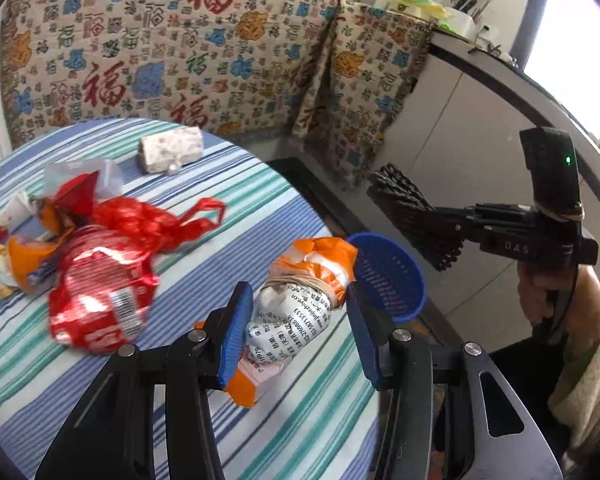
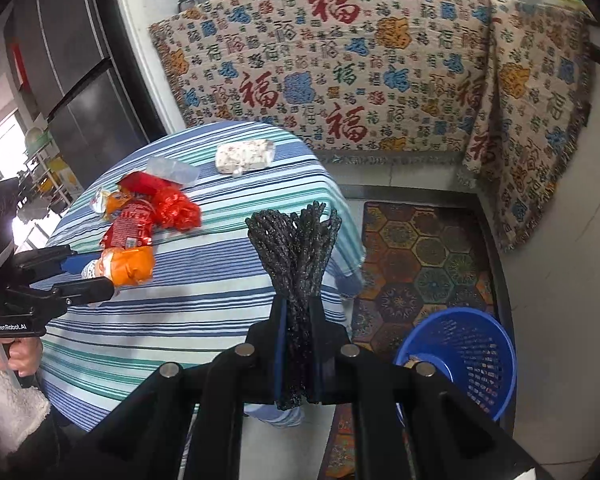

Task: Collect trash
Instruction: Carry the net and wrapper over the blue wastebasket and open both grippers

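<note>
My left gripper [image 1: 298,300] is shut on a crumpled orange-and-white packet [image 1: 300,304] bound with a rubber band, and holds it above the striped round table [image 1: 292,420]. The right wrist view shows that packet [image 2: 130,266] at the left, over the table's edge. My right gripper [image 2: 298,312] is shut on a black glittery bundle [image 2: 296,248], which juts out in front of it. In the left wrist view that bundle [image 1: 412,216] hangs off to the right. A blue mesh basket [image 2: 464,356] stands on the floor beside the table. A red bag [image 1: 148,220], a red wrapper [image 1: 100,300] and other scraps lie on the table.
A white patterned pack [image 2: 244,156] lies at the table's far side. A blanket with red characters [image 2: 340,72] drapes the furniture behind. A patterned rug [image 2: 424,256] covers the floor by the basket. A dark fridge [image 2: 72,92] stands at left. A person's hand [image 1: 540,292] holds the right gripper.
</note>
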Motion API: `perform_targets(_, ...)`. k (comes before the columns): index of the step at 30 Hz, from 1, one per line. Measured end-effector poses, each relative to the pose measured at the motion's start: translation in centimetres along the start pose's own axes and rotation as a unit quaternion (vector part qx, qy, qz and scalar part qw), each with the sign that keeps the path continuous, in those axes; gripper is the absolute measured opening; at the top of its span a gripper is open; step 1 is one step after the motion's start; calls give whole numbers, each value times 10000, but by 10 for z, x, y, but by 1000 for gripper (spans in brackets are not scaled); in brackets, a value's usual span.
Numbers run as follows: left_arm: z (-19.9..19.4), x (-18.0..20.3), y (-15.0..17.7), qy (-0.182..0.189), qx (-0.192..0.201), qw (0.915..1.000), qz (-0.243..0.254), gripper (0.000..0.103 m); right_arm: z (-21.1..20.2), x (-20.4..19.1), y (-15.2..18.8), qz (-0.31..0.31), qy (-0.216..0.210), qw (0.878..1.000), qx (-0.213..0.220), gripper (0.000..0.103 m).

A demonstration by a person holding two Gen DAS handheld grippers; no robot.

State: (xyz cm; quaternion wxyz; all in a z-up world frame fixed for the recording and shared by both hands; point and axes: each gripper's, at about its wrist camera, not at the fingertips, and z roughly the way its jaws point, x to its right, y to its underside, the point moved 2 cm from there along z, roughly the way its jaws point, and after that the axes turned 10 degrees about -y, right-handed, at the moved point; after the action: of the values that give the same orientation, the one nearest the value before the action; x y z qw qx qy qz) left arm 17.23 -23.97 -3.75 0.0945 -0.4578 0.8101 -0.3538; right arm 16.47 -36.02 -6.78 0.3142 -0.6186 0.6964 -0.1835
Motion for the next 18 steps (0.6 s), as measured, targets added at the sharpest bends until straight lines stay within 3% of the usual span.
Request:
perform_targets(11,73,124,-39,550,-174,9983,77,49,-58,127,35,1041,912,9896,384,11)
perform_targets(18,140,186,-38,652,-448,9969,-39,49,-59,200,63,1669,1166,9788,234,11)
